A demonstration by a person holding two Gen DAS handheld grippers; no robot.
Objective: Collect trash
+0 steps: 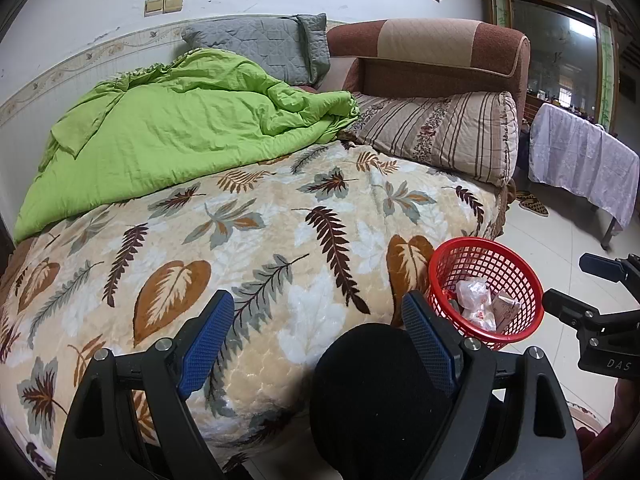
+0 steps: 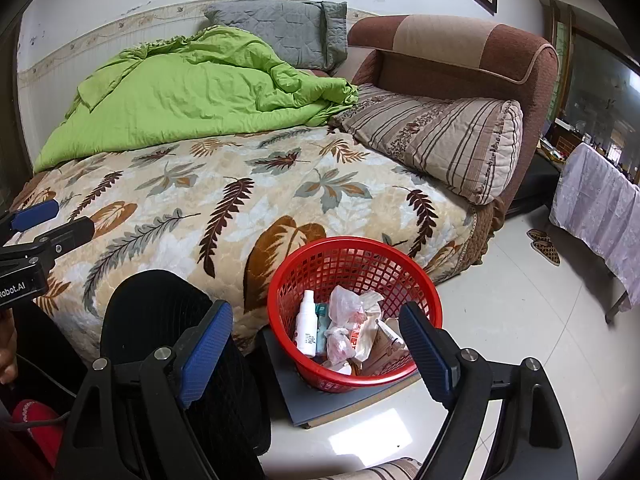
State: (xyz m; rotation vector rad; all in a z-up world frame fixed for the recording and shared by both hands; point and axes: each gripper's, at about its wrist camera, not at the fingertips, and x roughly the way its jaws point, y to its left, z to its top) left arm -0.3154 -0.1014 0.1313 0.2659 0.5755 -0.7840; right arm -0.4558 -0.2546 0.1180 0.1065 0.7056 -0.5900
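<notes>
**Trash basket sits filled beside the bed, both grippers empty**

Trash lies gathered in a red mesh basket (image 2: pixel 354 312) that stands on a flat grey board (image 2: pixel 340 404) on the pale tiled floor (image 2: pixel 520 340), just beside the foot of the bed. Inside the basket are a white spray bottle (image 2: pixel 306 328) standing upright against the near-left wall, a teal item (image 2: pixel 321 320) beside it, crumpled clear plastic wrappers (image 2: pixel 352 312) with pink print, and a brownish carton (image 2: pixel 386 344) towards the right. From the left wrist view the same basket (image 1: pixel 486 284) shows at the lower right, with the wrappers (image 1: pixel 474 300) and the carton (image 1: pixel 504 308) visible through its rim.

The left gripper (image 1: pixel 318 334) hangs over the leaf-patterned blanket (image 1: pixel 248 240), its blue-padded jaws spread wide with nothing between them. The right gripper (image 2: pixel 316 344) points down at the basket, jaws likewise spread wide and holding nothing; its right pad overlaps the basket's near-right rim in the picture, though whether it touches cannot be told. A black-clad knee (image 2: pixel 172 320) of the person sits between the two grippers.

On the bed, a crumpled green quilt (image 2: pixel 192 96) lies at the far left, a grey pillow (image 2: pixel 280 32) leans against the wall behind it, and a striped pillow (image 2: pixel 440 140) rests against the brown headboard (image 2: pixel 460 52). A pair of patterned slippers (image 2: pixel 546 246) lies on the floor near a table draped in pale lilac cloth (image 2: pixel 600 208).
</notes>
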